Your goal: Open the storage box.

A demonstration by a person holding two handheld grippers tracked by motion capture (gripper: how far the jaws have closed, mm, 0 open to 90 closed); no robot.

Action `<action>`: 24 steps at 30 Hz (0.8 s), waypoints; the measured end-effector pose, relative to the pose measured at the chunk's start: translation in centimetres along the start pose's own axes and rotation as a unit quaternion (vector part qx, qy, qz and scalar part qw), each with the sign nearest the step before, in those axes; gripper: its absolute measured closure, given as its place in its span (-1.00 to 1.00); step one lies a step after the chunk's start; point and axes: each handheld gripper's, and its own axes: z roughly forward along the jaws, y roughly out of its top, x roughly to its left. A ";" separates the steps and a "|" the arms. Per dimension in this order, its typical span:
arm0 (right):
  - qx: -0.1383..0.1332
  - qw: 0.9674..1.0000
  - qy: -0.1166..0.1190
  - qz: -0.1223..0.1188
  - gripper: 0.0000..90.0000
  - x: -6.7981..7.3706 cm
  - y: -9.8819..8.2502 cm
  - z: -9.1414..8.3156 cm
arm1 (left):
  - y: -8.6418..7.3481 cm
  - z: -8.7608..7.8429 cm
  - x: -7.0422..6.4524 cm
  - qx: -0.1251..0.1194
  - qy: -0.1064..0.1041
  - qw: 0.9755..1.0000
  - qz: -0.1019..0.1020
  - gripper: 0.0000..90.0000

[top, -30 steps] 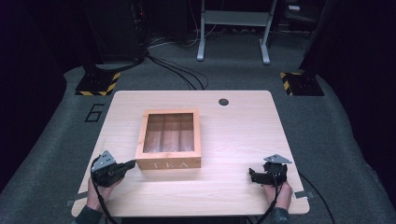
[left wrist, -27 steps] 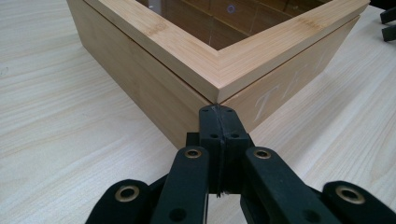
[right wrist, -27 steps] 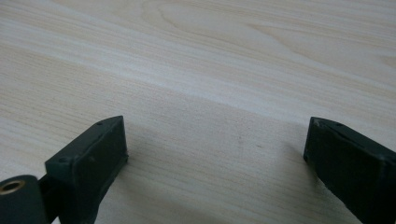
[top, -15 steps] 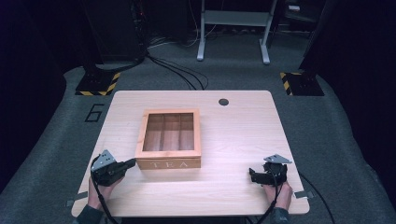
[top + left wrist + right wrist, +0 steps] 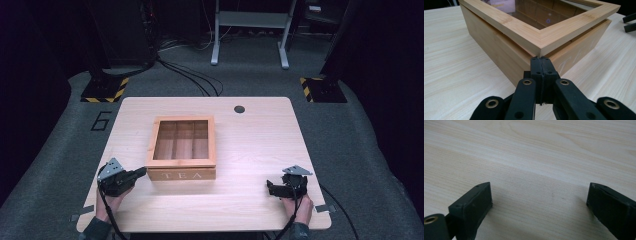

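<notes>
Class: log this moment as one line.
left gripper: shut, tips at tea box corner | right gripper: open, nothing between | lid: closed

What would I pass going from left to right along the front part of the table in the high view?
Left gripper, jaws shut at the box's near left corner → wooden tea box → a bare stretch of table → right gripper, jaws open.
</notes>
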 end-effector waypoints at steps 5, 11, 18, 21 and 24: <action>0.000 1.000 0.000 0.000 -0.88 0.0 0.0 0.0 | 0.3 0.1 0.1 -0.003 -0.005 1.000 0.001 0.99; 0.001 1.000 0.000 0.000 -0.88 0.0 0.0 0.0 | 0.7 0.2 0.2 -0.018 -0.007 1.000 0.003 0.98; 0.001 1.000 0.000 -0.001 -0.88 0.0 0.0 0.0 | 1.5 0.2 0.4 -0.029 -0.010 1.000 0.007 0.98; 0.001 1.000 0.000 -0.001 -0.88 0.0 0.0 0.0 | 1.8 0.6 0.5 -0.036 -0.006 0.999 0.014 0.97; 0.001 1.000 0.001 -0.002 -0.88 0.0 0.0 0.0 | 2.0 0.7 0.7 -0.040 -0.008 0.999 0.020 0.97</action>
